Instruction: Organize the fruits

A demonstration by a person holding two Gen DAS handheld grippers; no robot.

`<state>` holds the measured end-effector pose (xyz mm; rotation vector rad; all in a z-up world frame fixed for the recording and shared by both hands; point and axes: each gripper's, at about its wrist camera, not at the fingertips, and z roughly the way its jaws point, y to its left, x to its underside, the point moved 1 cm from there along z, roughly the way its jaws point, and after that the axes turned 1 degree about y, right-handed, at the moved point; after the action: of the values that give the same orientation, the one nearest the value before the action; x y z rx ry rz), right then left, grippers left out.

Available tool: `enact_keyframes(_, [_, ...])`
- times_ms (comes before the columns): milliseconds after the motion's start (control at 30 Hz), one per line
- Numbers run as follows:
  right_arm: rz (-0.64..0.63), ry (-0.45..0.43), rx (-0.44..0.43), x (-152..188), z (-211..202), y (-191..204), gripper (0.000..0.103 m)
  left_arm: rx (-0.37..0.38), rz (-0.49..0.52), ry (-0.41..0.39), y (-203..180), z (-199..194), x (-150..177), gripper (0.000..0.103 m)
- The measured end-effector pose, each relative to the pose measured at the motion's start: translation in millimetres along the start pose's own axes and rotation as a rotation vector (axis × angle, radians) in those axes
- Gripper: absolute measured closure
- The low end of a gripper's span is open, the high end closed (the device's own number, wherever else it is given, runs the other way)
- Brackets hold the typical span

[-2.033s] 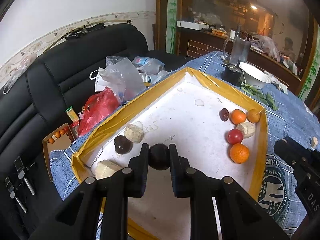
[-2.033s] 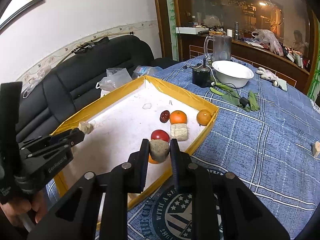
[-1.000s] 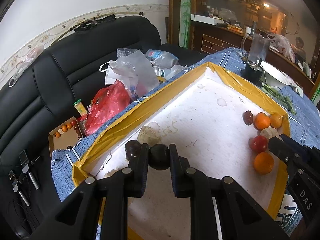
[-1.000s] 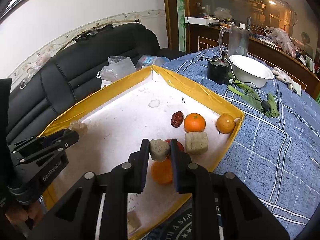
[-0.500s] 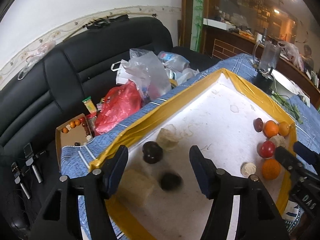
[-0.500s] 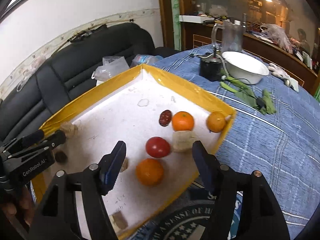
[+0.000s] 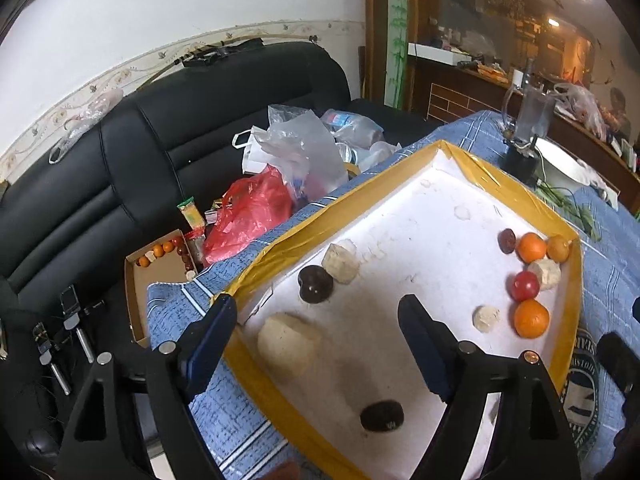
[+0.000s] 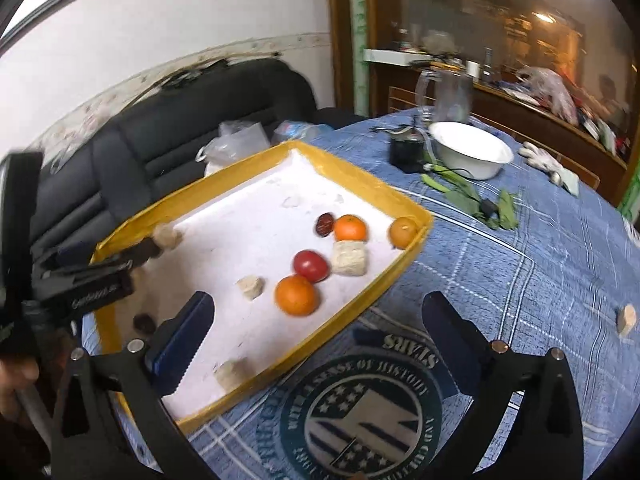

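1. We hold the left tool (image 7: 316, 340) and right tool (image 8: 318, 330) spread wide, gripping nothing
2. Dark fruit (image 7: 381, 415) lies in the tray (image 7: 480, 176) at our near left end
3. Oranges (image 8: 297, 295) cluster along the far right side, suggesting sorting by kind

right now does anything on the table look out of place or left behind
Yes. One small beige chunk lies alone on the blue tablecloth, well outside the yellow-edged tray where all the other pieces sit. Inside the tray, a dark fruit also lies apart from the others. Both grippers are open and empty.
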<state>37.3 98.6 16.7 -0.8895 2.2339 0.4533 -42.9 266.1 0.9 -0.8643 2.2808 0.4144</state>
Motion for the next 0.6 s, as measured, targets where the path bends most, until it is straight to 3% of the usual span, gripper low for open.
enact_keyframes(367, [-0.093, 0.002, 0.022, 25.7, -33.7, 5.5, 0.000, -0.003, 0.049, -0.008, -7.4, -20.2, 7.8, 0.014])
enact_keyframes(433, [-0.105, 0.001, 0.027, 31.7, -42.0, 3.6, 0.000, 0.008, 0.059, -0.013, -11.1, -25.7, 10.4, 0.011])
enact_keyframes(500, [-0.105, -0.002, 0.032, 36.3, -48.3, 1.2, 0.000, 0.017, 0.058, -0.022, -13.0, -30.9, 12.4, 0.001])
enact_keyframes(600, [-0.099, -0.004, 0.035, 42.9, -55.7, -1.8, 0.000, 0.048, 0.058, -0.057, -18.8, -42.3, 16.9, 0.001])
